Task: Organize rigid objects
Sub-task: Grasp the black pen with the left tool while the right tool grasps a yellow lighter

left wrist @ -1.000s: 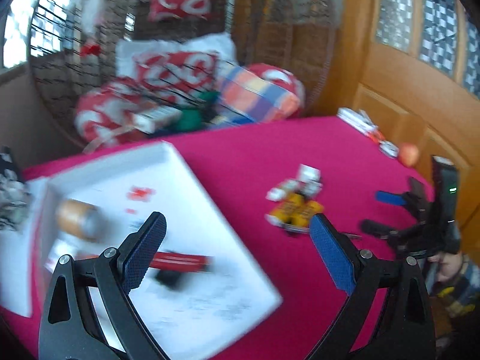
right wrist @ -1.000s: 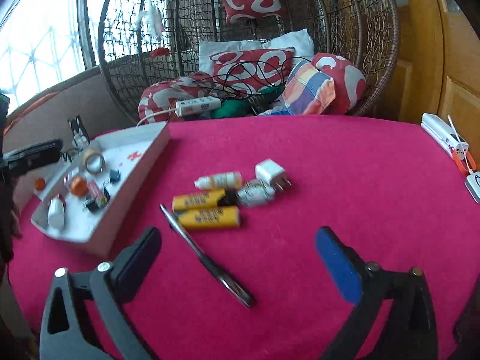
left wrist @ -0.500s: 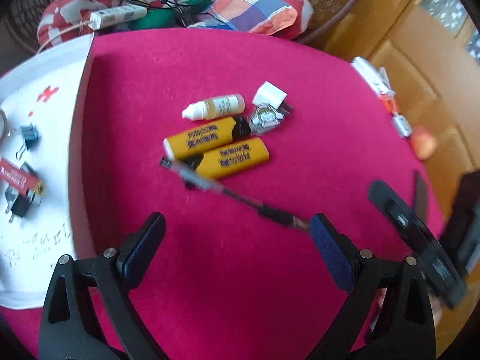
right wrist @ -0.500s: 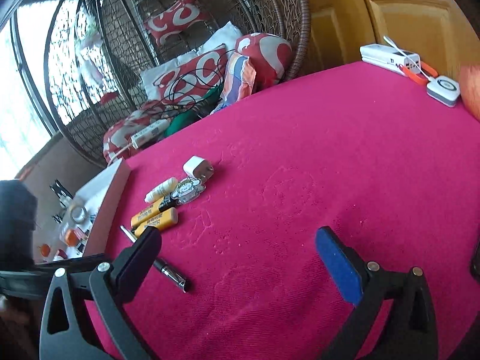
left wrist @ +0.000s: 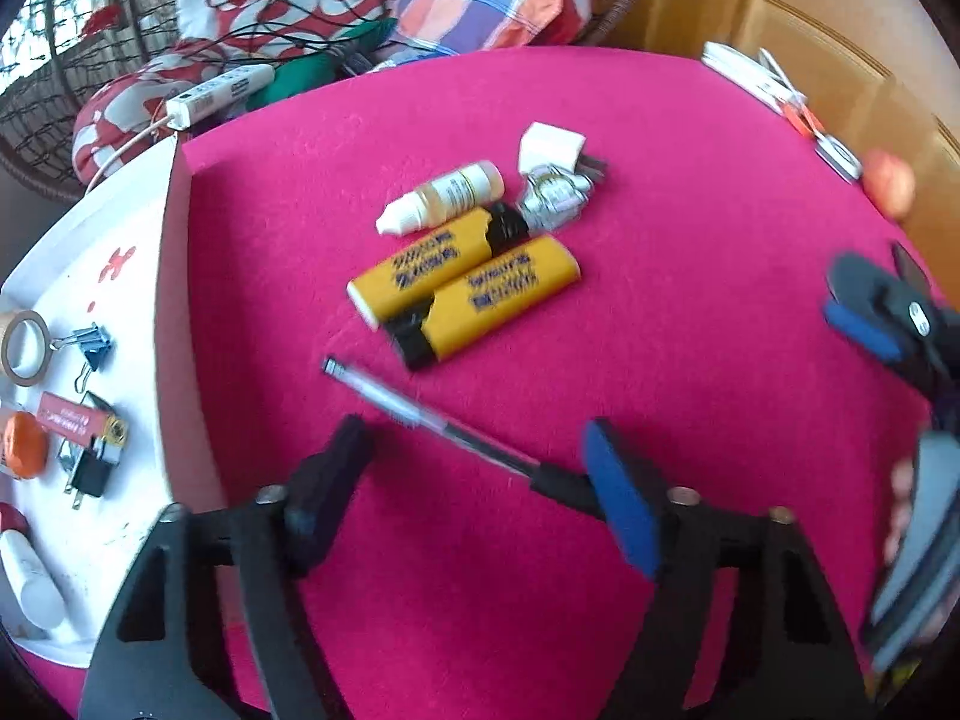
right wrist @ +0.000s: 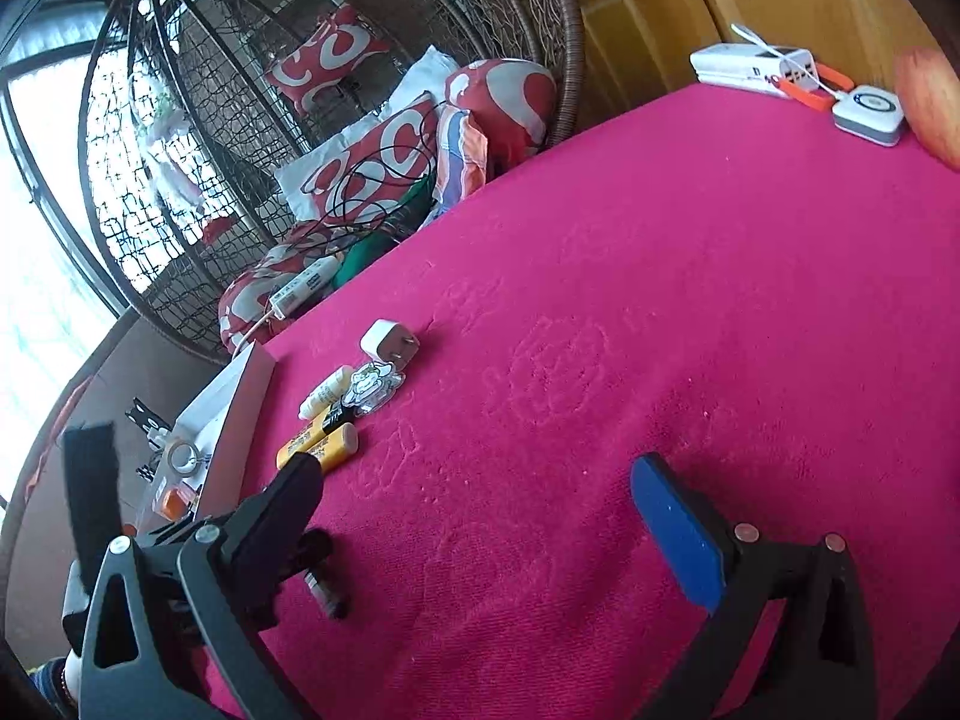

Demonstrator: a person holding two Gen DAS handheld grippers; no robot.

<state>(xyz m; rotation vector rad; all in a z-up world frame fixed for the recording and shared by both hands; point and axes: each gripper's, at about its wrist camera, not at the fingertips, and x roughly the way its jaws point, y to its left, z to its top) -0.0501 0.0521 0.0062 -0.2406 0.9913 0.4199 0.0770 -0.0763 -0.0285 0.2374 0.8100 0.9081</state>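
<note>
The left claw [left wrist: 480, 462] hangs tilted down over the pink bench [left wrist: 690, 312], its jaws half spread and just been closing, with the pen [left wrist: 432, 426] lying between them; the pen's dark end runs in behind the blue pad at four o'clock, and whether it touches cannot be told. Past the pen, toward twelve o'clock, two yellow lighters [left wrist: 462, 288] lie side by side touching, then a small dropper bottle [left wrist: 444, 198], a clear keychain [left wrist: 552, 201] and a white plug [left wrist: 549, 147]. Only the left wrist view looks down into the white tray [left wrist: 132, 228] at nine o'clock, with a tape roll [left wrist: 24, 348], a binder clip [left wrist: 90, 345] and a small black plug [left wrist: 90, 474] in it. The right claw [right wrist: 474, 510] stands wide open over bare cloth, holding nothing; it shows at three o'clock in the left view. Only the right wrist view shows the far corner clearly: a white power bank [right wrist: 756, 66], a small white box [right wrist: 870, 111] and an apple [right wrist: 936, 102] at one o'clock, and the wicker chair [right wrist: 336, 120] with red cushions beyond the bench.
</note>
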